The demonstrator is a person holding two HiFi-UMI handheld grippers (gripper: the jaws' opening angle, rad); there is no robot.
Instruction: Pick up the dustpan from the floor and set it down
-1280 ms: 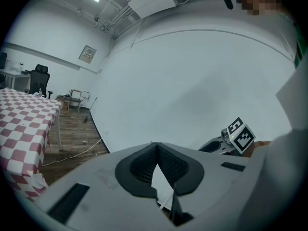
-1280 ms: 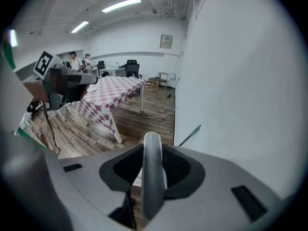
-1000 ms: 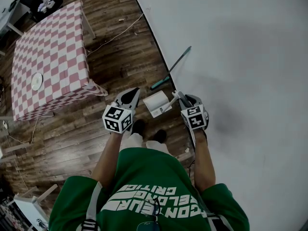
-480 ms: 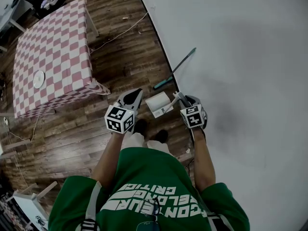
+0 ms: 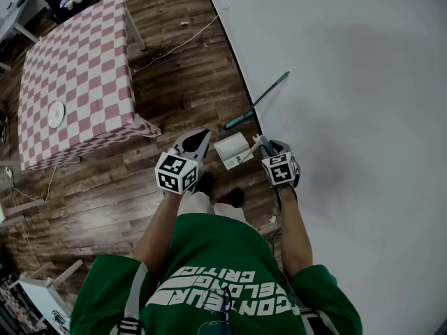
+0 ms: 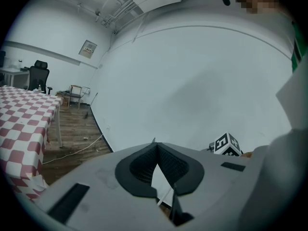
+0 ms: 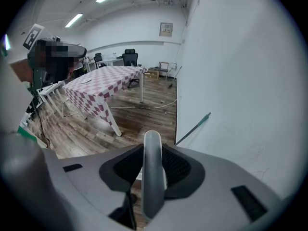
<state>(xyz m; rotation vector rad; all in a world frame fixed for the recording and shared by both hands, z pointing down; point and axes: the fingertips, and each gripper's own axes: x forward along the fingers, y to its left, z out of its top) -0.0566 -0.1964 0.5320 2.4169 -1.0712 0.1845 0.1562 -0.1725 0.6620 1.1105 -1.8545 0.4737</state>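
Note:
The white dustpan [image 5: 231, 149] is low in front of the person's shoes, by the foot of the white wall; I cannot tell whether it touches the floor. Its pale grey handle [image 7: 153, 170] runs up between the jaws of my right gripper [image 5: 262, 142], which is shut on it and points steeply down. In the right gripper view the right gripper [image 7: 153, 150] shows the handle pinched between both pads. My left gripper [image 5: 198, 137] hovers just left of the pan. The left gripper [image 6: 155, 146] has its tips together with nothing between them.
A green-handled broom [image 5: 255, 101] leans against the white wall [image 5: 349, 82] just beyond the dustpan. A table with a red-and-white checked cloth [image 5: 77, 68] stands at the left on the wood floor, a small plate [image 5: 55, 114] on it. A thin cable [image 5: 174, 47] lies across the floor.
My right gripper has sunk a little toward the floor with the dustpan handle in it. The left gripper has stayed nearly where it was.

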